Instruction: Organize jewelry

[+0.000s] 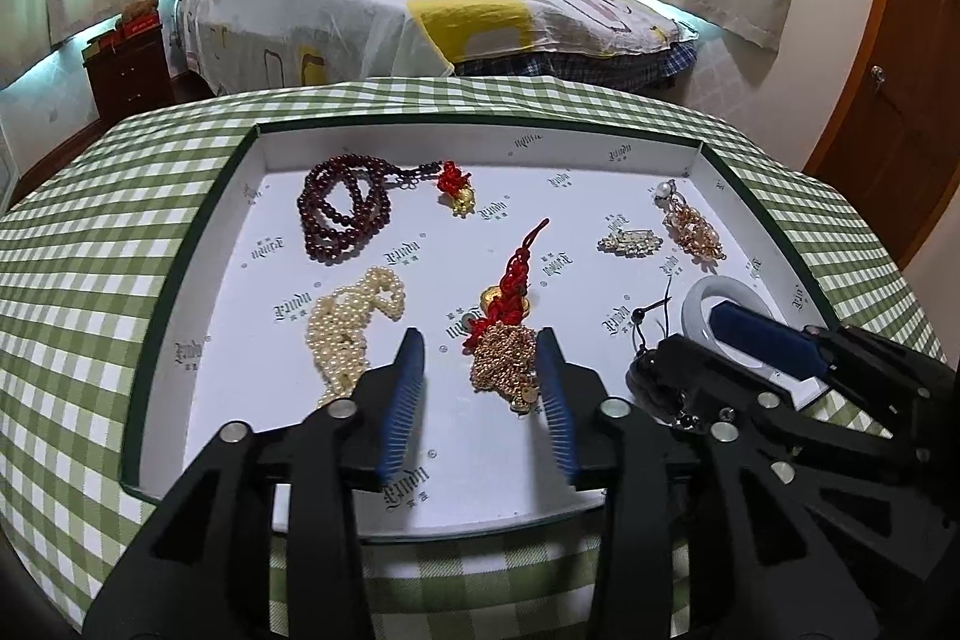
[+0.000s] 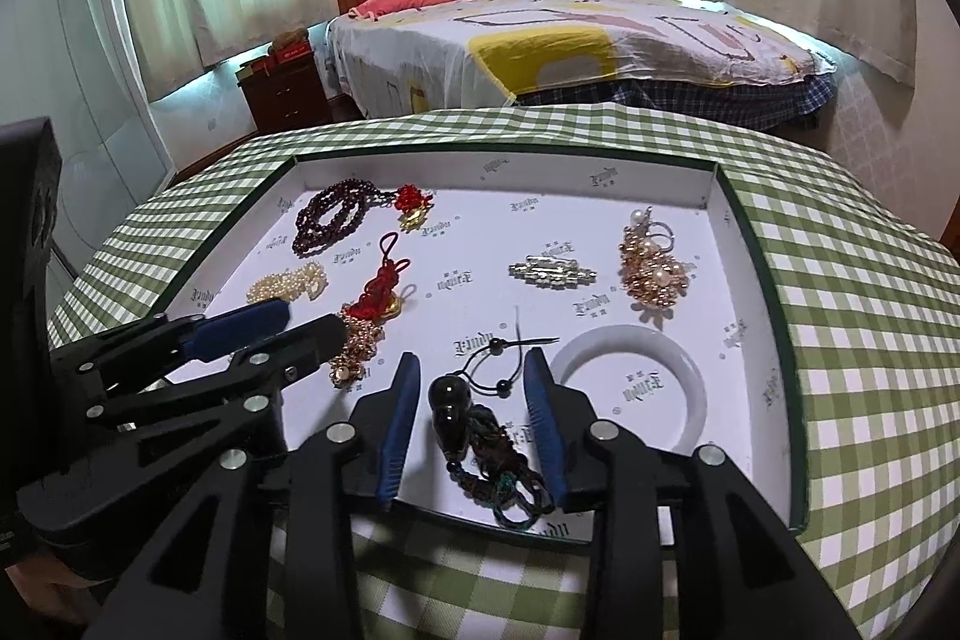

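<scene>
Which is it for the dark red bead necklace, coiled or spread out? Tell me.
Coiled. The dark red bead necklace lies in overlapping loops at the tray's far left corner, its red tassel trailing right.

We look from the left wrist down and forward over the near-left of the tray [image 1: 186, 280], close in, from the right wrist over its near-right, both facing the bed [image 2: 600, 40], sharing tray and green checked tablecloth [image 2: 840, 340]

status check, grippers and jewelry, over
Left gripper open over red-and-gold charm. Right gripper open over dark bead pendant. Tray unobstructed.
</scene>
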`<state>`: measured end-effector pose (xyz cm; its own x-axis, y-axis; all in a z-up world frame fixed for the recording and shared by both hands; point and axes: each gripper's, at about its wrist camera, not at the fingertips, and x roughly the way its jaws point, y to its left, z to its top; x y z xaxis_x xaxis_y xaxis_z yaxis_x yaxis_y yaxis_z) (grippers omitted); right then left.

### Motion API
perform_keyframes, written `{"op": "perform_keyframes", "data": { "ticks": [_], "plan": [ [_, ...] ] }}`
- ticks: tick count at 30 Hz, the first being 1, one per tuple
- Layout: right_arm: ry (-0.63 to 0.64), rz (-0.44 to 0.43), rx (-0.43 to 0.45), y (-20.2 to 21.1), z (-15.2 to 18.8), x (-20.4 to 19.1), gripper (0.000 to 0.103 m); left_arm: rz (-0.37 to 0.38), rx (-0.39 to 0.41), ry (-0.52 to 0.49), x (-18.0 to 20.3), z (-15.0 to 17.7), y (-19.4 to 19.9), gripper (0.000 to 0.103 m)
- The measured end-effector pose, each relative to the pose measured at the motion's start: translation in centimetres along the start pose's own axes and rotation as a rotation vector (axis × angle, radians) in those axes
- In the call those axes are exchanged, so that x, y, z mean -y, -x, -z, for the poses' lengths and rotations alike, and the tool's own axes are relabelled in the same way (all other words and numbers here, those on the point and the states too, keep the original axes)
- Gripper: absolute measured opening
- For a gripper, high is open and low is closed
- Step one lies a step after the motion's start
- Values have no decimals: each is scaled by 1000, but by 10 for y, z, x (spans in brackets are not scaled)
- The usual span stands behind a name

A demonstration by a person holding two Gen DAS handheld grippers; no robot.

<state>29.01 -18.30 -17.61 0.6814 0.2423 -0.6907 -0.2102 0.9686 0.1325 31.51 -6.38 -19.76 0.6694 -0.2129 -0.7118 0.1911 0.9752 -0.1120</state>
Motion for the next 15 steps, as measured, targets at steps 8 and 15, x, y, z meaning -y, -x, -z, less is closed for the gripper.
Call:
{"op": "perform_keyframes", "data": {
  "ticks": [8, 15],
  "plan": [
    [-17, 83, 56, 21, 3, 7, 70, -61, 36, -14, -1, 2, 22, 66],
    [-12, 125, 81, 47, 5, 6, 75, -102, 78, -19, 0, 6, 57, 79]
  ]
}}
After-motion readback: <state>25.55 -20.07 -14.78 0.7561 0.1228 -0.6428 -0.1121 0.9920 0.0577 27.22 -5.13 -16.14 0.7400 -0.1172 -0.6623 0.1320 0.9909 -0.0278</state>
